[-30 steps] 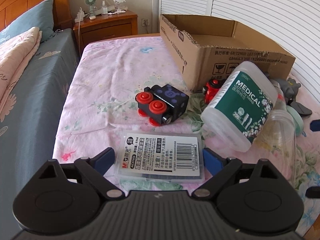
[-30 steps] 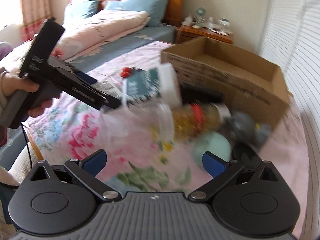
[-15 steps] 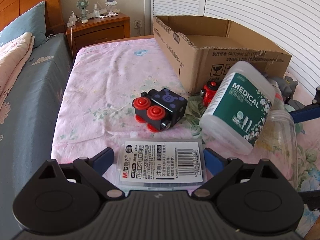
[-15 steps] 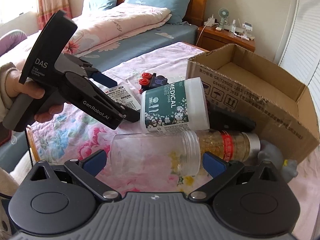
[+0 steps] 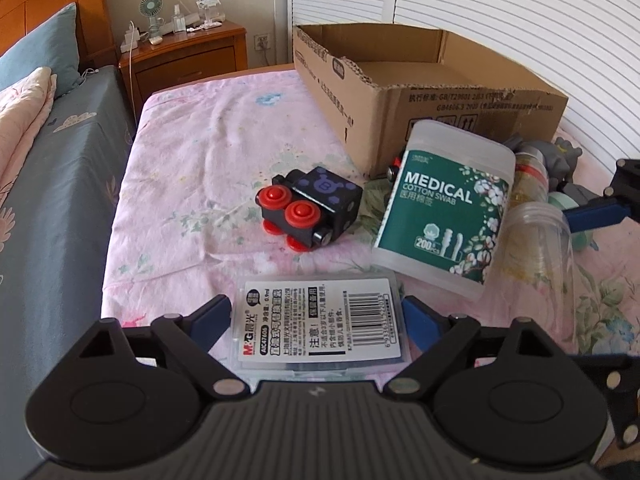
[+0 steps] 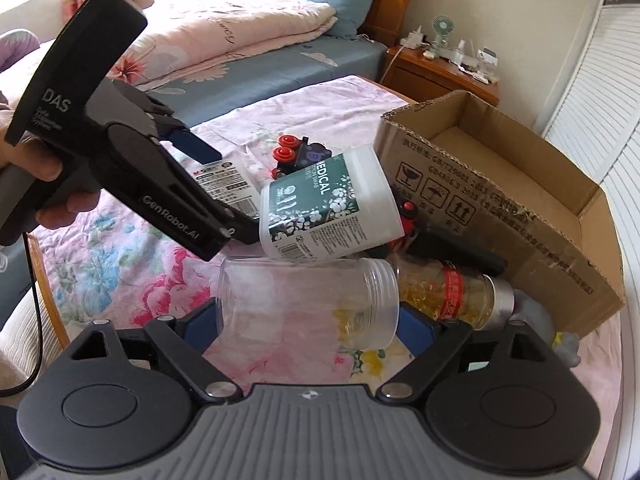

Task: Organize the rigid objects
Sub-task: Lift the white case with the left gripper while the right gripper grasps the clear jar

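A flat clear plastic case with a white label [image 5: 320, 326] lies on the pink sheet between the open fingers of my left gripper [image 5: 318, 320]; it also shows in the right wrist view [image 6: 228, 184]. A clear empty jar [image 6: 308, 300] lies on its side between the open fingers of my right gripper [image 6: 308, 330]; it shows in the left wrist view too [image 5: 538, 264]. A medical cotton swab tub [image 5: 444, 212] leans beside it. A black toy block with red wheels [image 5: 314, 210] sits behind the case. An open cardboard box [image 5: 424, 88] stands at the back.
A bottle of yellow capsules [image 6: 448, 288] lies by the box, with a grey toy figure [image 5: 560, 156], a green round lid [image 5: 564, 204] and a small red toy [image 6: 408, 210]. A bed [image 6: 240, 36] is on the left, a wooden nightstand [image 5: 184, 56] behind.
My right gripper has moved forward and down so its fingers now straddle the clear jar. My left gripper has edged closer around the plastic case.
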The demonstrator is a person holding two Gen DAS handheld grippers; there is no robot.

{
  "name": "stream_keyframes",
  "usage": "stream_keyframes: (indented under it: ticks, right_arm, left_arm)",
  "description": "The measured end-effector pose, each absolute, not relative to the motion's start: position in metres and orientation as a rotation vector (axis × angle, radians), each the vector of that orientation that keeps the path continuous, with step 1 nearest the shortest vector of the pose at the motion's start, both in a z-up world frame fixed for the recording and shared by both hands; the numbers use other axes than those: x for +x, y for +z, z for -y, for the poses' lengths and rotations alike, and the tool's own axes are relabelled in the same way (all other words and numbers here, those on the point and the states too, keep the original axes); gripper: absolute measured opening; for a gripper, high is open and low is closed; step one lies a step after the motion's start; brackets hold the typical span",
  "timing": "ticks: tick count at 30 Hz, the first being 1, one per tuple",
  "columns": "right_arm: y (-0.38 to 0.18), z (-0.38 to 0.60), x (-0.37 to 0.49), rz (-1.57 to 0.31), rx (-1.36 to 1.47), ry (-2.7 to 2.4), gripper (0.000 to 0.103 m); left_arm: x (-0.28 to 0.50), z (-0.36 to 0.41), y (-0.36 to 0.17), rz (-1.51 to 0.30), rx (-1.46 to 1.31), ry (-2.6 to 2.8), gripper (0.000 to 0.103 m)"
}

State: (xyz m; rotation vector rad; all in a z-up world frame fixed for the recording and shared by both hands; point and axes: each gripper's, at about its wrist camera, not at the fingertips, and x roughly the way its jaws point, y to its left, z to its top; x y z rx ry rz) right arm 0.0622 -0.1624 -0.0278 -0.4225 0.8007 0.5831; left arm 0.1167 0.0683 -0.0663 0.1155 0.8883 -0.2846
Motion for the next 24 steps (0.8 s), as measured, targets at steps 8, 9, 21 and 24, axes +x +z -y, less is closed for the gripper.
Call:
stream_keyframes:
  ticks: [8,9,21,24]
  right_arm:
    - [-0.008,0.173,0.050,-0.773,-0.395,0.597,0.093]
    - [-0.005,0.175,0.048,-0.766,-0.394,0.597,0.093]
    - [0.034,0.210,0.052,-0.661,-0.369,0.507,0.093]
    - [0.044,0.221,0.062,-0.631,-0.356,0.473,0.093]
  left_arm:
    - [0.104,-0.070,-0.047,-0.890,0.152,-0.295,0.090]
    - [0.102,-0.070,-0.044,-0.889,0.156,-0.298,0.090]
    - [0.107,-0.049,0.012,-0.791,0.177,-0.346,0.090]
    - [0.120,-0.036,0.027,-0.759,0.178,-0.373,0.090]
